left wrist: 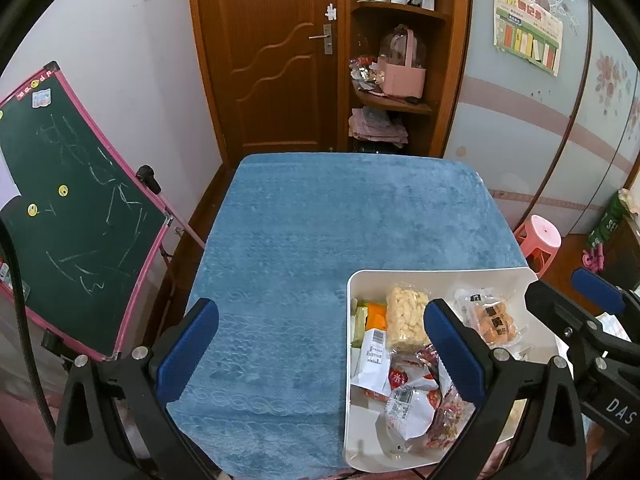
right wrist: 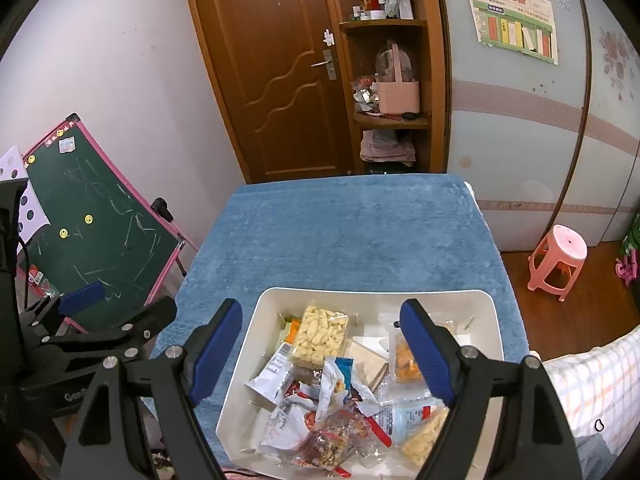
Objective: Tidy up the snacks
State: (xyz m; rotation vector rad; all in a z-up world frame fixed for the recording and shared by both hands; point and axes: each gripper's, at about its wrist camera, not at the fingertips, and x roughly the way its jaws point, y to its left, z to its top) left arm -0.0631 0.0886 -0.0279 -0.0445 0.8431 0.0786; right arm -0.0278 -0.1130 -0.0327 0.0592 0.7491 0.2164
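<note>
right hand-held gripper (right wrist: 322,350) wide, empty, over white bin (right wrist: 376,294) at table (right wrist: 340,220) near right corner | puffed-snack pack (right wrist: 320,334) just ahead, long axis running away | left hand-held gripper (left wrist: 320,354) wide, empty, farther

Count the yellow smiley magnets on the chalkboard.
2 in its lower half: one higher and to the right, one lower left. Smaller smileys on the top frame aren't counted.

White bin's (left wrist: 400,276) near corner cut off below.
</note>
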